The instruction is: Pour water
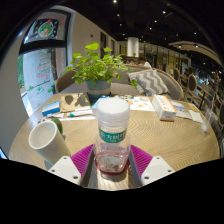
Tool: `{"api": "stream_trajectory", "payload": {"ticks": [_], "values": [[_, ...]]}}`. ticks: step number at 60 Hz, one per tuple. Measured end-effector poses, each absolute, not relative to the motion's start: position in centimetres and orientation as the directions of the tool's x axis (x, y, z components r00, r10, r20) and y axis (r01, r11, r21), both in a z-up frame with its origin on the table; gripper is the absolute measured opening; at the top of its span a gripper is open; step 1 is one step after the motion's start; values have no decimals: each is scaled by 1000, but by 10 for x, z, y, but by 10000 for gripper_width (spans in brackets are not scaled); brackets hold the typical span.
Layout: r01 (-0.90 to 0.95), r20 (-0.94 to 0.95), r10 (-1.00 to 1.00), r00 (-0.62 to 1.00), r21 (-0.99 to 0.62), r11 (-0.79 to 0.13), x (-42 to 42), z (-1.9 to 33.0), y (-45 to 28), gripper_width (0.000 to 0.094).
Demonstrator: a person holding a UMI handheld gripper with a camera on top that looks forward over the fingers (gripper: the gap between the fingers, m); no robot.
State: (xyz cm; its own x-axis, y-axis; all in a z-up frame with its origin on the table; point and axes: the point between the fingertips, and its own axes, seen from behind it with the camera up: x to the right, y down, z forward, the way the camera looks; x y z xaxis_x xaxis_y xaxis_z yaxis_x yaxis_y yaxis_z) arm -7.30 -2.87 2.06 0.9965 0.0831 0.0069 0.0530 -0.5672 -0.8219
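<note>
Tongs (111,160) closed on a clear plastic bottle (112,135), both purple pads (82,158) pressing its lower body; the bottle stands upright between the fingers, above the wooden worktop (165,135). A white cup (46,140) lies on its side just ahead and to the left. The bottle is judged light, thin-walled and liable to buckle; a grip low on the body seems sound. Its label bears green print, too small to read.

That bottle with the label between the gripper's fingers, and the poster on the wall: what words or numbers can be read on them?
None can be read.
Clear plastic bottle with white cap: green and red label, print too small.
Wall poster: blurred.
</note>
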Motion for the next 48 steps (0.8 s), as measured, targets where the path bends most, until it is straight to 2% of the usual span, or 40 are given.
{"api": "stream_trajectory", "payload": {"ticks": [4, 7, 10, 20, 31, 48], "values": [[28, -23, 77, 997, -798, -602, -76, 21, -41, 875], [24, -23, 69, 997, -793, -609, -76, 32, -53, 838], [28, -4, 52, 999, -795, -605, -73, 49, -69, 860], [11, 4, 13, 1000, -778, -628, -80, 114, -138, 856], [-12, -1, -17, 1000, -777, -630, -96, 170, -211, 854], [-16, 33, -68, 997, -783, -622, -95, 200, -266, 856]]}}
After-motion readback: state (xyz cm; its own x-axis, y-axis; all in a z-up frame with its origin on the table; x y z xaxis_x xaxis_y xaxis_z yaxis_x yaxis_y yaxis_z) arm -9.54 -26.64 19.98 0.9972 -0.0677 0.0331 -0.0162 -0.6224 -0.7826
